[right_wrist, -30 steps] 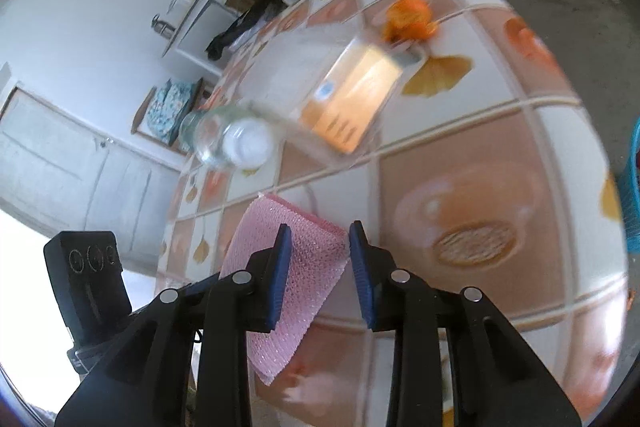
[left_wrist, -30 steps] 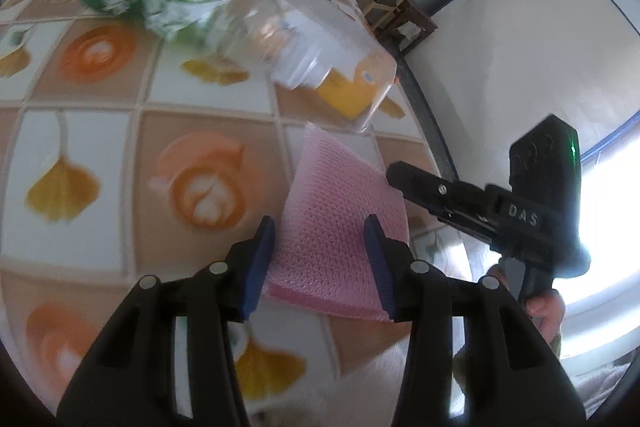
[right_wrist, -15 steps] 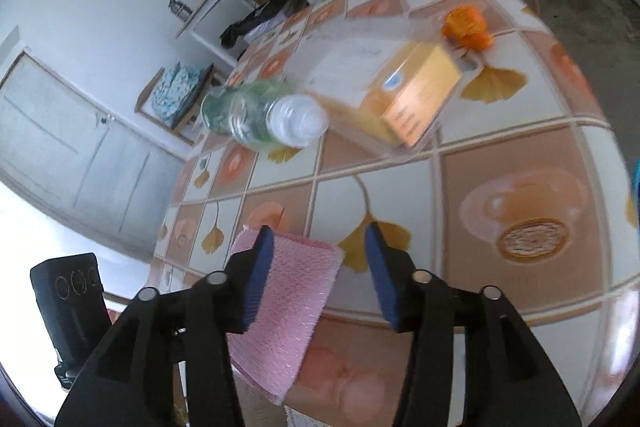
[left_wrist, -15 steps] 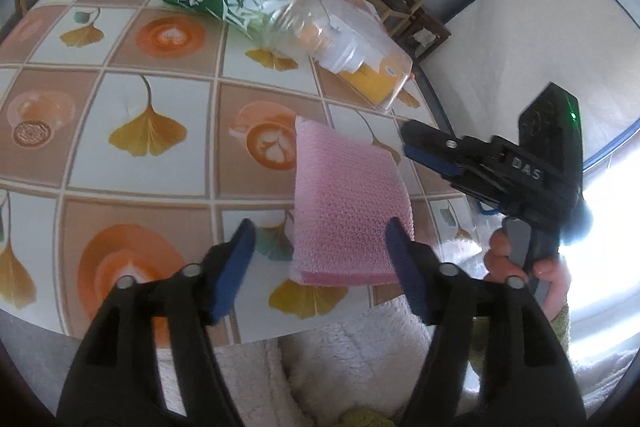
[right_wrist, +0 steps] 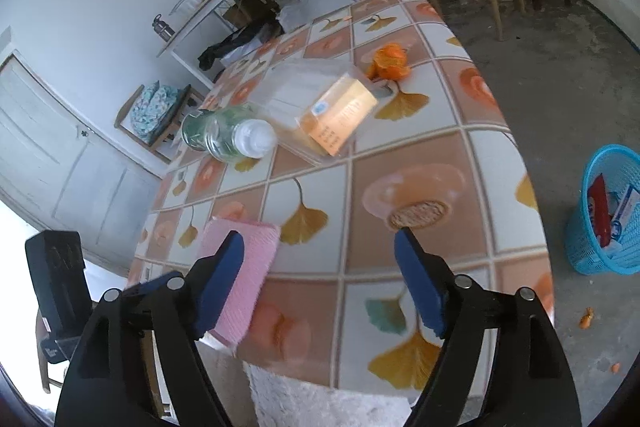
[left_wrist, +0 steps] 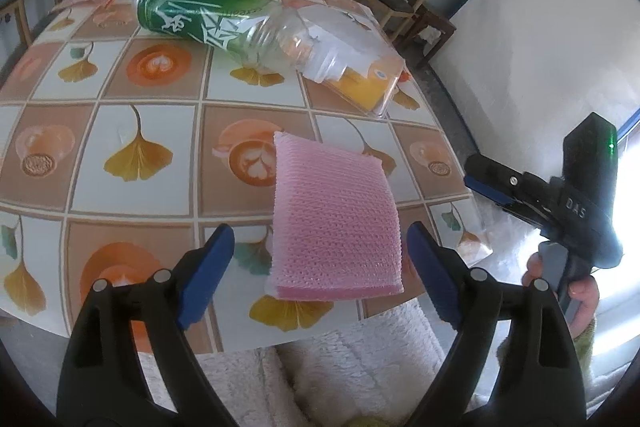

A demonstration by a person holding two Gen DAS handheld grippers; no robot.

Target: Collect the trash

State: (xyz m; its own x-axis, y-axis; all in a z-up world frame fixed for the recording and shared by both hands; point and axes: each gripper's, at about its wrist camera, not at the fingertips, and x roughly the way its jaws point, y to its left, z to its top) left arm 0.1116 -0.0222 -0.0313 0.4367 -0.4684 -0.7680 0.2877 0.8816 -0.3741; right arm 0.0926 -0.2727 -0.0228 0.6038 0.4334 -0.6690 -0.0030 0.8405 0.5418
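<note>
1. Pink, the foam pad [left_wrist: 335,223] is lying at the near edge of the surface [left_wrist: 136,115], partly overhanging it, freed from both grips that pinched it a second ago.
2. The left gripper [left_wrist: 320,259] is standing with jaws wide; they have just been opening, the pad between them untouched.
3. The right gripper [right_wrist: 320,279] has likewise just been opening its jaws, now spread apart and empty, the pad showing behind its left finger.
4. The green-labelled bottle [left_wrist: 208,15] is lying on its side against a clear box [left_wrist: 360,67].
5. A blue basket [right_wrist: 608,211] is sitting on the floor.
</note>
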